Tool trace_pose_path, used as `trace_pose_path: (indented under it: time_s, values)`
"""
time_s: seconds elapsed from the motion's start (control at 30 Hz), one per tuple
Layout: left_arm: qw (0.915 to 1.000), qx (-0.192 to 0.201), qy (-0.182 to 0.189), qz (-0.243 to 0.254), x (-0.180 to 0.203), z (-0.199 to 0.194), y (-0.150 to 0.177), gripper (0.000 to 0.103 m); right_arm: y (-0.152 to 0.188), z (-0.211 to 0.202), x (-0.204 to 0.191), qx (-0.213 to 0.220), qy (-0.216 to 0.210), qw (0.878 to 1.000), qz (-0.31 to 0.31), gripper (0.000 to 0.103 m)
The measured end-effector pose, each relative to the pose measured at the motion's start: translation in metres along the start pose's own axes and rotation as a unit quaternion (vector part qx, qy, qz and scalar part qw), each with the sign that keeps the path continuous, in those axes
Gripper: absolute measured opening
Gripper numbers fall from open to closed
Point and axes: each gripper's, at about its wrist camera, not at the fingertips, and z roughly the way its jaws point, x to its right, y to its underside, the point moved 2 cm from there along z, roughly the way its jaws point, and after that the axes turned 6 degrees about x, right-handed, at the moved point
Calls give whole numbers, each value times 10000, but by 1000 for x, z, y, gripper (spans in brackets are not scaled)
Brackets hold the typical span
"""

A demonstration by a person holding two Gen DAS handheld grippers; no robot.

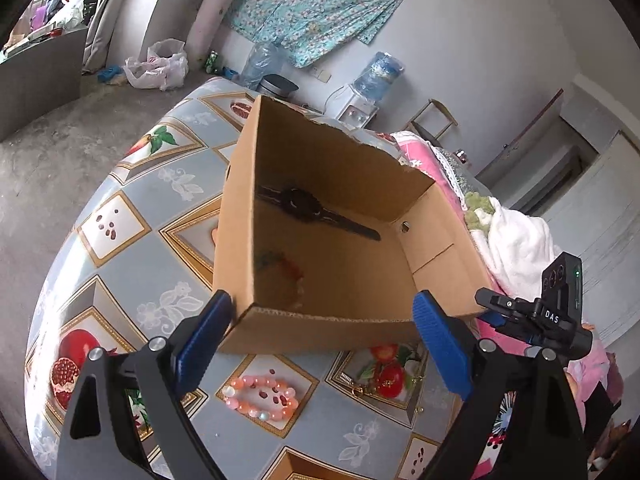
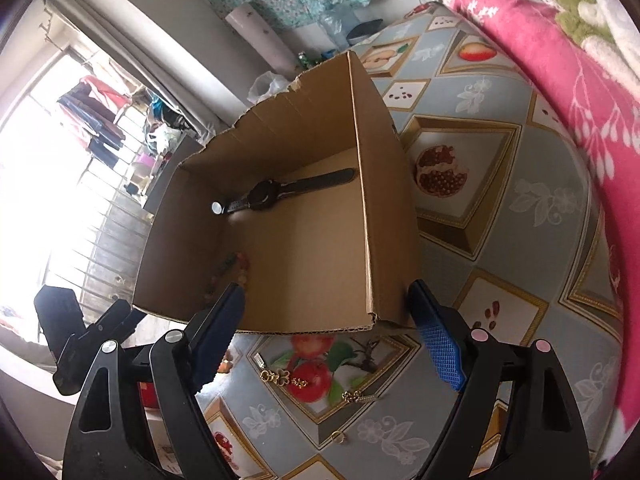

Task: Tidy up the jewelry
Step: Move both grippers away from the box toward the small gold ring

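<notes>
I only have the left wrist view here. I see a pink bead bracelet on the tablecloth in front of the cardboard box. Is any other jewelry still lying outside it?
Observer: Yes. The right wrist view shows a gold flower-link chain on the tablecloth, just before the cardboard box.
Operator: Anything else near it?
Observer: A small gold ring lies apart, closer to the camera.
Operator: Is the right gripper holding something?
Observer: No. The right gripper is open and empty, above the chain.
</notes>
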Motion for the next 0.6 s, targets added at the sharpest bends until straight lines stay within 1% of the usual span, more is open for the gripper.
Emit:
trace_pose_path:
  time_s: [0.03, 0.1, 0.13, 0.2, 0.23, 0.27, 0.37, 0.43, 0.5, 0.53, 0.6]
  values:
    - [9999, 93, -38, 22, 0, -6, 1, 89, 3, -7, 1, 92, -29, 9999, 44, 80]
    - [9992, 315, -119, 208, 1, -22, 2, 90, 8, -24, 5, 358, 79, 9993, 20, 80]
    - [9981, 406, -197, 408, 3, -31, 5, 90, 12, -31, 7, 444, 164, 9989, -12, 80]
    - [9952, 405, -395, 796, 4, -41, 16, 93, 27, -42, 14, 514, 394, 9979, -57, 82]
    - [9934, 325, -510, 972, 4, -42, 24, 93, 34, -43, 17, 486, 512, 9975, -65, 83]
    - [9911, 150, -646, 1153, 2, -42, 35, 93, 47, -43, 21, 390, 653, 9971, -89, 83]
    - [9845, -346, -909, 1462, -2, -33, 64, 93, 80, -32, 25, -4, 1034, 9943, -251, 83]
    - [9738, -725, -1239, 1764, -5, -19, 89, 93, 98, -24, 23, -164, 1265, 9907, -476, 83]
    - [9657, -933, -1467, 1931, -6, -7, 104, 93, 113, -16, 18, -281, 1555, 9843, -783, 83]
    - [9606, -1042, -1630, 1994, -7, 0, 111, 93, 118, -13, 13, -258, 1694, 9805, -961, 83]
    - [9542, -1219, -1799, 2056, -11, 9, 119, 93, 124, -8, 4, -231, 1985, 9707, -1332, 84]
